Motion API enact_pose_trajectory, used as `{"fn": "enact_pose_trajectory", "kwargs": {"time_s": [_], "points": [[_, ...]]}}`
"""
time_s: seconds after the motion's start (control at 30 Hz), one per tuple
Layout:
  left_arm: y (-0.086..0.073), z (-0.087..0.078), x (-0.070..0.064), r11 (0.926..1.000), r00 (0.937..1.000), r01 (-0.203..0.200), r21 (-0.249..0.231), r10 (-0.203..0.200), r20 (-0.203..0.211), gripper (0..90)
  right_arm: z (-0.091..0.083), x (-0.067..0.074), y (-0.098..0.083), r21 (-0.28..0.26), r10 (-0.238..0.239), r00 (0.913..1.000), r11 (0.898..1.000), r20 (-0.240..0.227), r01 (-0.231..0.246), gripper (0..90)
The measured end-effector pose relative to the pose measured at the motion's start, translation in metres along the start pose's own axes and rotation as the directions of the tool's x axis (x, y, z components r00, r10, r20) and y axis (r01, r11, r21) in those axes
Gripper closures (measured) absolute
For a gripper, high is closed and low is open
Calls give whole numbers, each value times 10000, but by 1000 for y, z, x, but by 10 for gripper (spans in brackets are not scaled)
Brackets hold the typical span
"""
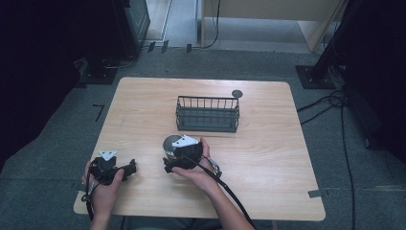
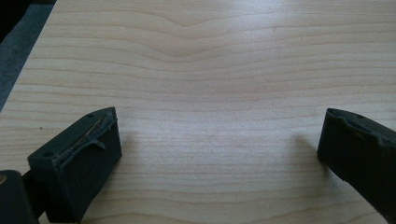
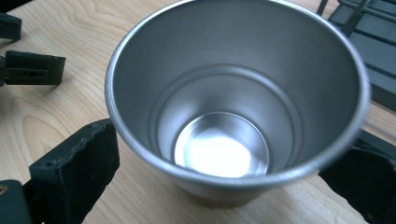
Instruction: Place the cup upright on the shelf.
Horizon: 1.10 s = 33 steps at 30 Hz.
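Most of the table [image 1: 268, 158] is bare wood: the whole right half, the left strip and the near edge lie open for a pass. A dark wire basket [image 1: 207, 114] stands across the middle toward the far side, with a small dark disc [image 1: 237, 93] just beyond its right corner. Nearer, a steel cup [image 3: 233, 93] stands upright between the fingers [image 3: 77, 163] of the right gripper [image 1: 179, 160], blocking the centre. Bare wood lies between the spread fingers [image 2: 79, 154] of the left gripper [image 1: 115, 170].
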<state>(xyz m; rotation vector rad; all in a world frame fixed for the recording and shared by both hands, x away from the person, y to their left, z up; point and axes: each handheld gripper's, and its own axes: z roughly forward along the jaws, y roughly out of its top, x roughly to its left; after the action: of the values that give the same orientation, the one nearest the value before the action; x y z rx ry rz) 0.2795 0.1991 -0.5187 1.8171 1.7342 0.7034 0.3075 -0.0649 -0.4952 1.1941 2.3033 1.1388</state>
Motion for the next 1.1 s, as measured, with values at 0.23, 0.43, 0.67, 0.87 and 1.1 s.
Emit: {"fn": "enact_pose_trajectory", "kwargs": {"time_s": [0.23,0.43,0.67,0.87,1.1], "points": [[0,0,0,10000,10000,-4,0,4,2,0,5,5,3,-11,-113,9996,9999,252,113,60],[0,0,0,10000,10000,-3,-2,3,1,0,9,4,3,-145,25,9984,9999,560,-17,132],[0,0,0,10000,10000,0,0,0,4,0,5,3,4,-362,125,9981,9993,611,-103,180],[0,0,0,10000,10000,-10,1,10,3,0,-5,0,8,-560,160,9982,9983,572,-128,180],[0,0,0,10000,10000,-9,2,9,2,0,-19,-7,11,-596,279,9986,9979,456,-252,181]]}}
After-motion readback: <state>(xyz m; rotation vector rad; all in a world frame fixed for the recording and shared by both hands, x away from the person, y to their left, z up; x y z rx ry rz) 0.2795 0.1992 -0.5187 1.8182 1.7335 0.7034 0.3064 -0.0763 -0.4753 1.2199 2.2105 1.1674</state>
